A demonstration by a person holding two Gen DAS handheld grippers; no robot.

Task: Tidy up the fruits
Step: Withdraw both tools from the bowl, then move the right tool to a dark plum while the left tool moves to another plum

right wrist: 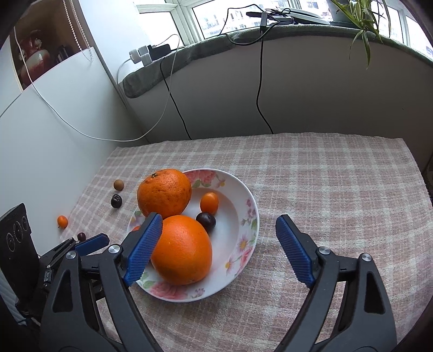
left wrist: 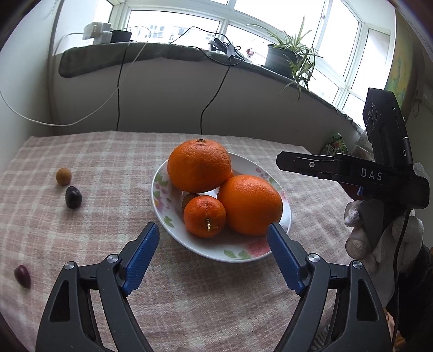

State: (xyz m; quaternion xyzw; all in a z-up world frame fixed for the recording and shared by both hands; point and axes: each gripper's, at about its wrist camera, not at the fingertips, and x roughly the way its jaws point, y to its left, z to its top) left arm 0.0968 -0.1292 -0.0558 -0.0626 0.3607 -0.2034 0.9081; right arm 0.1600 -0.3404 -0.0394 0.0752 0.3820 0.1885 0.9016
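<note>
Room: curved window [left wrist: 189, 16] across the far side, a grey-green padded sill [right wrist: 189, 58] below it, white wall panel under that. On the sill a potted spider plant [left wrist: 286, 54] at far right, a white power strip [left wrist: 97, 32] at far left, black and white cables [right wrist: 259, 81] hanging down the wall.

Surface: a table under a pink-and-cream checked woven cloth [right wrist: 324, 176], filling the near half of both views.

Middle of the cloth: a white shallow china bowl with a floral rim [right wrist: 243, 238]. In it, two big oranges, the far one [right wrist: 163, 192] and the near one [right wrist: 182, 249], touching. A smaller orange mandarin with a stem stub [left wrist: 204, 216] lies against them on the left, near side. Also in the bowl, a small oval orange kumquat [right wrist: 209, 202] and a dark purple plum [right wrist: 206, 221], just beside each other.

Loose on the cloth, left of the bowl: a dark purple fruit [left wrist: 73, 197], a small round tan fruit [left wrist: 64, 176] just beyond it, a dark red oval fruit [left wrist: 22, 275] near the left edge, and another small orange kumquat [right wrist: 62, 221].

Left gripper [left wrist: 213, 242]: blue pads apart, nothing between them, hanging at the bowl's near rim. Right gripper [right wrist: 219, 242]: pads spread wide, left pad in front of the near orange, not clamped. A white-gloved hand [left wrist: 379, 238] holds it.
</note>
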